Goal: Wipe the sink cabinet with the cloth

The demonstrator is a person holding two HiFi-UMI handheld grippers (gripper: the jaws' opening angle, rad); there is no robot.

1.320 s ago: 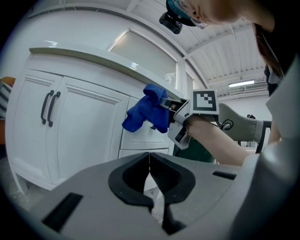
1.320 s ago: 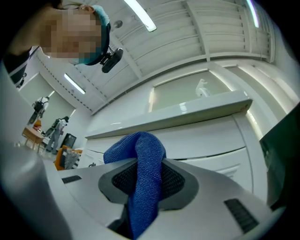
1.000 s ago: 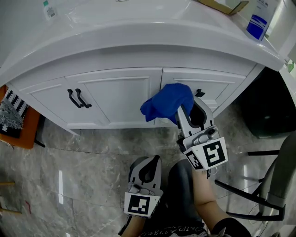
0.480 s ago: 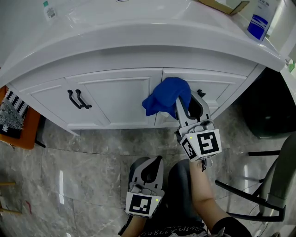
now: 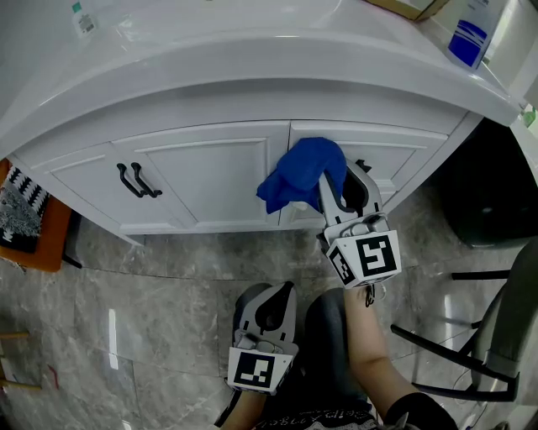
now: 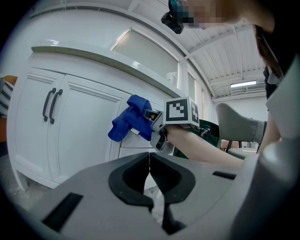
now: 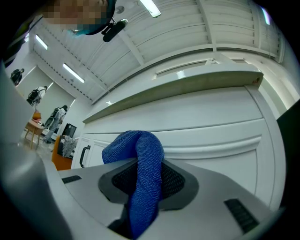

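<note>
The white sink cabinet [image 5: 210,172] has panelled doors under a curved white counter. A blue cloth [image 5: 300,174] is bunched against the cabinet front where the middle and right doors meet. My right gripper [image 5: 334,186] is shut on the blue cloth [image 7: 140,183], which hangs between its jaws and folds over them. The cloth [image 6: 131,123] and the right gripper [image 6: 157,123] also show in the left gripper view, in front of the cabinet [image 6: 79,136]. My left gripper [image 5: 273,309] hangs low above the floor, jaws shut with nothing in them [image 6: 150,176].
Two black handles [image 5: 134,179] sit on the left door. A blue-labelled bottle [image 5: 467,38] and a cardboard box [image 5: 405,7] stand on the counter. An orange stool [image 5: 29,222] is at the left, a dark bin [image 5: 483,193] and a chair frame [image 5: 487,336] at the right. Grey marble floor [image 5: 151,294] lies below.
My right gripper has moved the cloth slightly up and toward the cabinet front over the last second. The left gripper has stayed about where it was.
</note>
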